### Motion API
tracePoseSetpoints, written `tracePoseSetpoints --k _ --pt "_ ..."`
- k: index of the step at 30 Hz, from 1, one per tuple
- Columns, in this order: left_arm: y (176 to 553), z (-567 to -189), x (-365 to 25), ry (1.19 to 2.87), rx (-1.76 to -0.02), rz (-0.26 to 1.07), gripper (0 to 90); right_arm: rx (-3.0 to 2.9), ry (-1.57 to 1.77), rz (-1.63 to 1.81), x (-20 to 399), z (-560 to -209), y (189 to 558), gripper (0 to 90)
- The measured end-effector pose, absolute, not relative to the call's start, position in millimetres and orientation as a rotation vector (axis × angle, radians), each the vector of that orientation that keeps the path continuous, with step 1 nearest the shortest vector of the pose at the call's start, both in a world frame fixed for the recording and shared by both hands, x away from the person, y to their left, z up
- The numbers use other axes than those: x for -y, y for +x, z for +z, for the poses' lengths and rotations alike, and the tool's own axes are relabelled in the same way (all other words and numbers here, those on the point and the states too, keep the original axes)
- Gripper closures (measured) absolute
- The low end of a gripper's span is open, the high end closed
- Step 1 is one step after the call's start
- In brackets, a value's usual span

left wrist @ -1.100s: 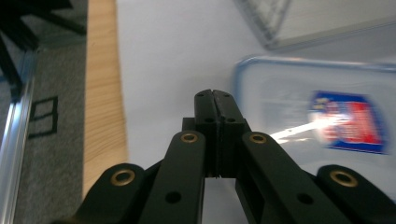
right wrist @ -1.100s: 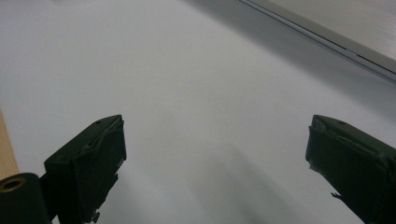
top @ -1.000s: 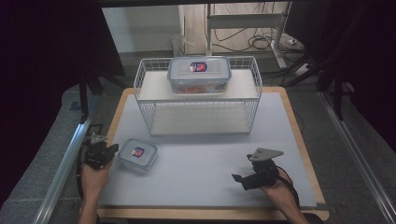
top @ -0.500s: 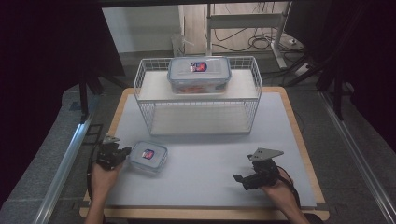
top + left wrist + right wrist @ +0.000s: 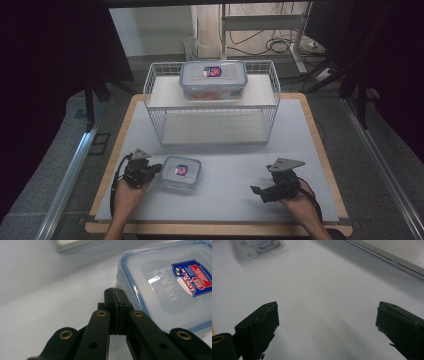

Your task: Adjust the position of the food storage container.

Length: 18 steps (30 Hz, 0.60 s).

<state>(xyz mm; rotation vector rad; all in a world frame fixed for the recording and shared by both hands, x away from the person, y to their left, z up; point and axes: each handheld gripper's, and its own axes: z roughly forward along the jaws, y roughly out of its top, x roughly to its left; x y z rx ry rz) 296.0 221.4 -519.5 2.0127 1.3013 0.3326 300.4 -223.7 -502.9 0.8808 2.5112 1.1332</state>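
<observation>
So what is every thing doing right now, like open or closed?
Left hand-held gripper: shut, tips against the small box's side.
Right hand-held gripper: open, nothing between its jaws.
Small box: lid on, flat on the table.
Big box: lid on, resting on top of the wire rack.

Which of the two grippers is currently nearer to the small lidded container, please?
Left. The left gripper, fingers shut, sits against the small container; the right gripper rests open, well off to its right.

My left claw [image 5: 114, 293], jaws pressed together with nothing between them, rests its tip against the blue-rimmed side of a small lidded food container [image 5: 172, 290] on the white counter [image 5: 50, 295].
</observation>
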Motion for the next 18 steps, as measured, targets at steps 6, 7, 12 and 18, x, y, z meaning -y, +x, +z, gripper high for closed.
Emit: tracePoseSetpoints --k 6,7,12,18 --pt "293 -519 -201 2.037 -1.241 0.281 90.0 -2.515 0.885 1.13 224 -504 301 5.0" --pt "292 -519 -199 2.044 -1.231 0.277 90.0 -2.516 0.885 1.131 224 -504 301 5.0" --pt "287 -518 -188 2.055 -1.202 0.252 90.0 -2.518 0.892 1.134 225 -504 302 5.0" --pt "280 -517 -173 2.076 -1.151 0.221 90.0 -2.521 0.899 1.135 226 -505 302 5.0"
